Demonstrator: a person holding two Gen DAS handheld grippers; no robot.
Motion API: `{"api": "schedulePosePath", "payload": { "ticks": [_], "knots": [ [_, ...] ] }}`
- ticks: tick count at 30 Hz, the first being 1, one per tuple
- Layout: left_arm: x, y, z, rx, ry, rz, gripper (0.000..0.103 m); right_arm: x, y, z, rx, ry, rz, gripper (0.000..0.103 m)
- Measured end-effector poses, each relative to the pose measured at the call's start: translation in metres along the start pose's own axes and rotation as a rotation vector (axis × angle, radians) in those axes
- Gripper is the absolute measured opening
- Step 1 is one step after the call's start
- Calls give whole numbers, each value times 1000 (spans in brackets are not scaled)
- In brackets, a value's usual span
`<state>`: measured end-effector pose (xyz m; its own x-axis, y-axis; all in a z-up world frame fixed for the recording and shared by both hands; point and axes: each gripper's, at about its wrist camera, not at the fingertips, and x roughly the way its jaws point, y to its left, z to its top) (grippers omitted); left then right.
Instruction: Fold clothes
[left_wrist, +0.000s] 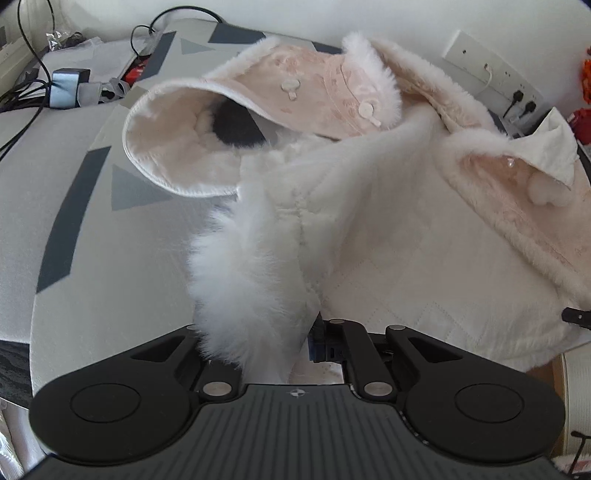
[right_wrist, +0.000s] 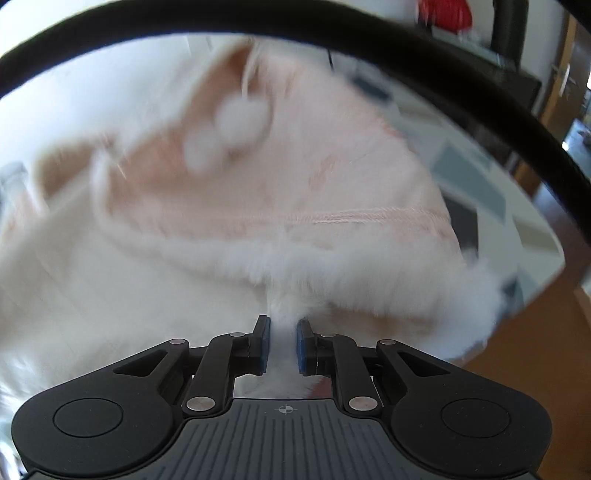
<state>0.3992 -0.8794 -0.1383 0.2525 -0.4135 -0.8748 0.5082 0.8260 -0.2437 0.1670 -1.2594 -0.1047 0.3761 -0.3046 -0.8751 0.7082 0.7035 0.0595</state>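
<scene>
Both your left gripper (left_wrist: 258, 347) and right gripper (right_wrist: 283, 345) clench the coat's (left_wrist: 388, 229) fur trim (left_wrist: 236, 280), lower centre; slippery pile may slide free.

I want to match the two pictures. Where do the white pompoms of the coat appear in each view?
Left wrist view: the pompoms hang at the right edge, on the pink panel under a white tag.
Right wrist view: the pompoms are blurred, upper left of centre.
Shared landmark: the grey patterned bed cover.

The left tool (left_wrist: 280, 343) grips the fur-trimmed edge of a pale pink coat (left_wrist: 369, 206) heaped on the grey-patterned desk (left_wrist: 74, 192).
</scene>
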Motion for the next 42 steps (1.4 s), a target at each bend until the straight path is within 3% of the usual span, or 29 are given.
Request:
{"api": "schedulePosePath", "payload": {
  "ticks": [2,5,7,9,10,12,17,22,26,31,34,35,36,40,42],
  "knots": [
    [2,-2,-6,17,18,-1,39,-2,19,-5,-45,-21,4,20],
    [0,0,-8,22,5,7,60,-5,47,-11,-112,-52,10,33],
    [-3,5,-9,12,-7,17,64,-6,65,-16,-157,-72,15,39],
    [-6,10,-10,1,-11,26,65,-8,84,-21,-202,-93,19,53],
    [-7,13,-12,-7,-14,28,65,-9,93,-23,-224,-103,21,54],
    [-11,18,-16,-24,-22,25,65,-11,113,-26,-267,-120,33,54],
    [-19,27,-25,-45,-54,15,65,-23,149,0,-266,-141,201,48],
    [-20,33,-33,-75,-78,66,65,-25,179,60,-265,-169,296,48],
    [-22,40,-36,-140,-89,115,65,4,214,113,-342,-193,376,58],
    [-24,41,-30,-234,-102,177,65,71,267,148,-420,-127,401,64],
    [-27,36,-23,-257,-141,181,65,109,288,151,-442,-40,416,57],
    [-26,33,-20,-257,-149,183,66,120,291,151,-450,-2,441,39],
    [-26,30,-17,-255,-157,187,67,124,293,152,-468,11,461,14],
    [-14,22,-5,-245,-151,234,70,107,291,166,-544,-72,513,8],
    [-5,19,0,-243,-136,265,70,85,275,188,-509,-139,566,8]
  ]
}}
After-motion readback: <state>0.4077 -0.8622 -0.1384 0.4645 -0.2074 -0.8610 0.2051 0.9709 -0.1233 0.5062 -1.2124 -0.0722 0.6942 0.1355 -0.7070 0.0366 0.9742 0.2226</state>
